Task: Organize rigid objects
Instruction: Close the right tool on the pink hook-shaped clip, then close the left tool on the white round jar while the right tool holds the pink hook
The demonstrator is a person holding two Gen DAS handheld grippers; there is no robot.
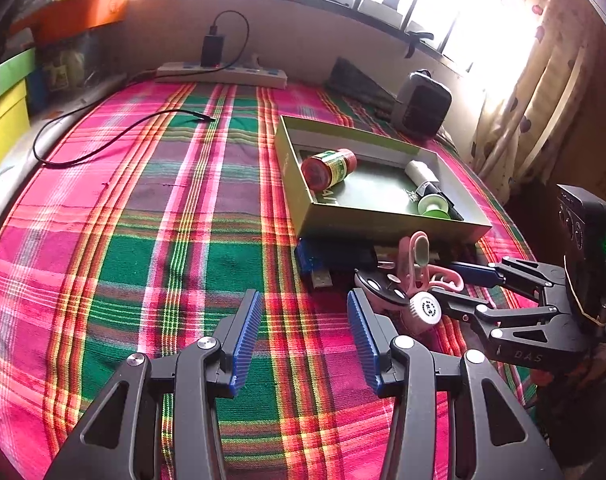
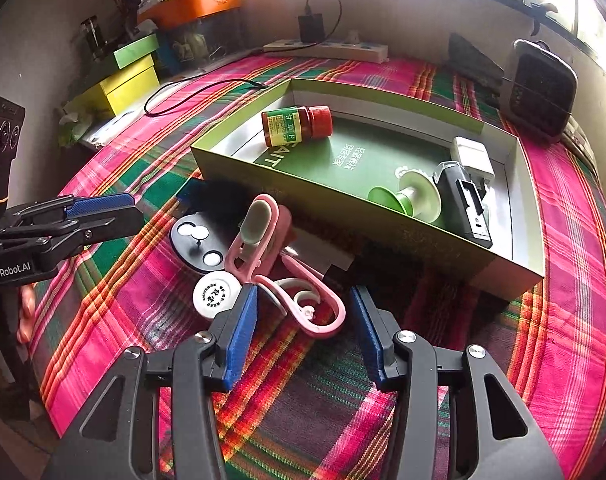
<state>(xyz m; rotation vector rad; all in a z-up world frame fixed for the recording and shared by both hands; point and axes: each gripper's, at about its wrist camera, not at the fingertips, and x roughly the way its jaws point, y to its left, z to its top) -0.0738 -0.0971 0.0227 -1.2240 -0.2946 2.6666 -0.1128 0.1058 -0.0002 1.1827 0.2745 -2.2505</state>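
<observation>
An open green box [image 1: 383, 222] [image 2: 383, 100] on the plaid cloth holds a red-capped bottle [image 1: 329, 168] [image 2: 297, 120], a green and white spool [image 1: 433, 204] [image 2: 407, 198] and a black and white device [image 2: 467, 196]. In front of the box lie a pink clip [image 1: 417, 264] [image 2: 271, 232], a white round cap [image 1: 425, 308] [image 2: 217, 292], a black disc [image 1: 379, 286] [image 2: 199, 244] and a blue USB item [image 1: 323, 256]. My right gripper [image 2: 303, 296] [image 1: 451, 284] is open, with the clip's looped end lying between its fingers. Left of this pile, my left gripper [image 1: 303, 300] [image 2: 135, 210] stands open over bare cloth.
A power strip [image 1: 223, 74] [image 2: 327, 50] with a plugged charger lies along the back wall. A black cable [image 1: 103, 136] trails over the cloth at the left. A dark boxy appliance [image 1: 421, 104] [image 2: 539, 88] stands behind the box. Yellow boxes [image 2: 123, 84] are stacked at the far left.
</observation>
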